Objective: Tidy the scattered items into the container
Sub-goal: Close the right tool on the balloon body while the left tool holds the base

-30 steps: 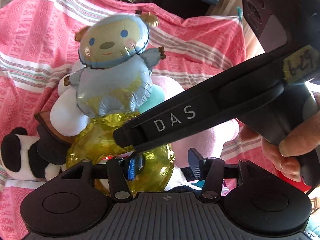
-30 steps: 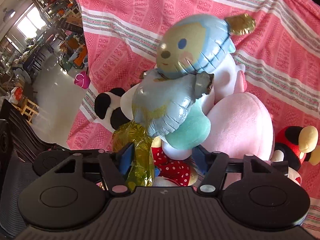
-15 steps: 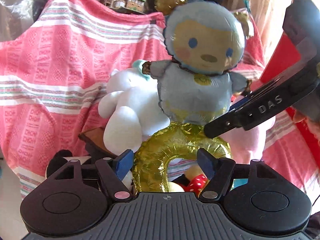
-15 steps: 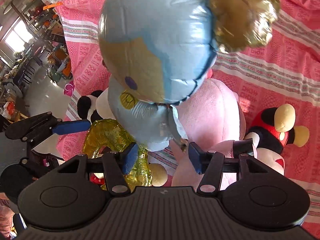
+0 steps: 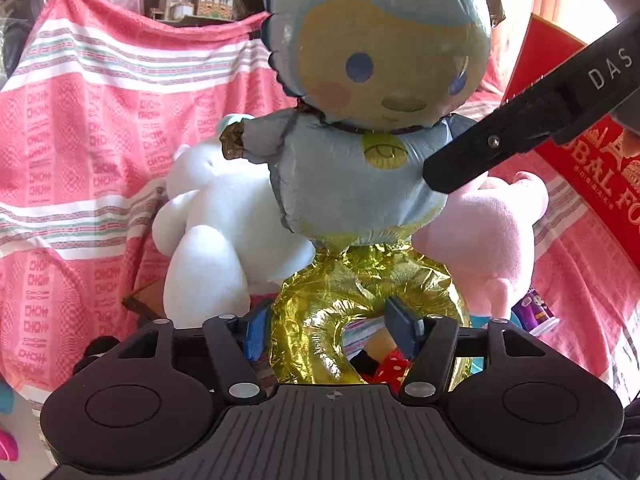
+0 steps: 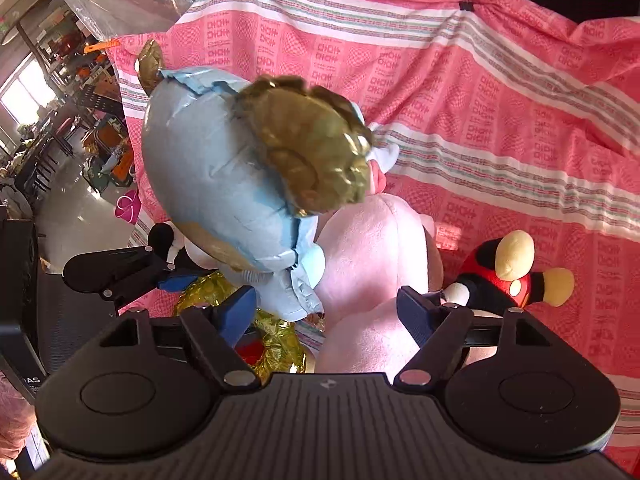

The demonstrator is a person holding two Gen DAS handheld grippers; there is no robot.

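A blue foil bear balloon (image 5: 376, 92) stands upright on a gold foil ring (image 5: 360, 304) above a heap of plush toys. My left gripper (image 5: 328, 326) is open, its blue pads either side of the gold ring. My right gripper (image 6: 326, 310) is open beside the balloon's body (image 6: 224, 184), and its finger (image 5: 500, 136) crosses the balloon's right side in the left wrist view. A white plush (image 5: 212, 216), a pink plush (image 5: 492, 232) and a Mickey plush (image 6: 504, 276) lie on the pink striped cloth (image 6: 480, 92).
A red box (image 5: 592, 168) stands at the right. A purple can (image 5: 536, 312) lies under the pink plush. A panda plush (image 6: 164, 240) and a red dotted toy (image 5: 388, 364) sit low in the heap. A room floor (image 6: 68, 216) lies beyond the cloth's left edge.
The balloon has risen and swung closer to the left camera. My right gripper has opened wider and shifted to the balloon's side. My left gripper stays around the gold ring.
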